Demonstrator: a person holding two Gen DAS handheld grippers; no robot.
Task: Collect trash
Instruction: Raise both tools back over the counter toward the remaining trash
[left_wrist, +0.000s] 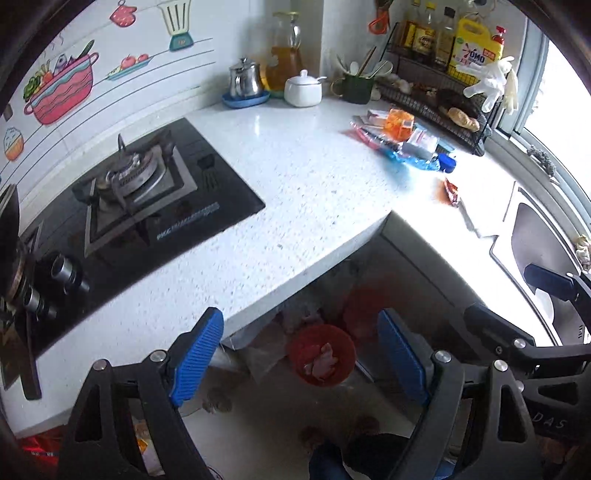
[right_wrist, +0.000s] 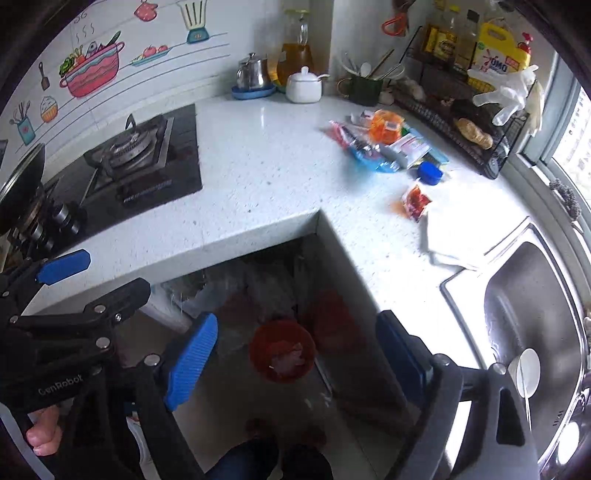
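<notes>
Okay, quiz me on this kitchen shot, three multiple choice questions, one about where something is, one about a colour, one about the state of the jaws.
1. Where is the red bin?
A. On the countertop
B. On the floor below the countertop's inner corner
C. In the sink

2. What colour is the lidded sugar pot next to the steel teapot?
A. White
B. Green
C. Black

3. How do the jaws of the left gripper and right gripper stand?
A. Both open and empty
B. Both closed on wrappers
C. Left closed, right open

Answers:
1. B, since it sits on the floor under the countertop edge.
2. A, since pot and lid are plain white.
3. A, since each view shows a wide gap between the blue pads with nothing held.
</notes>
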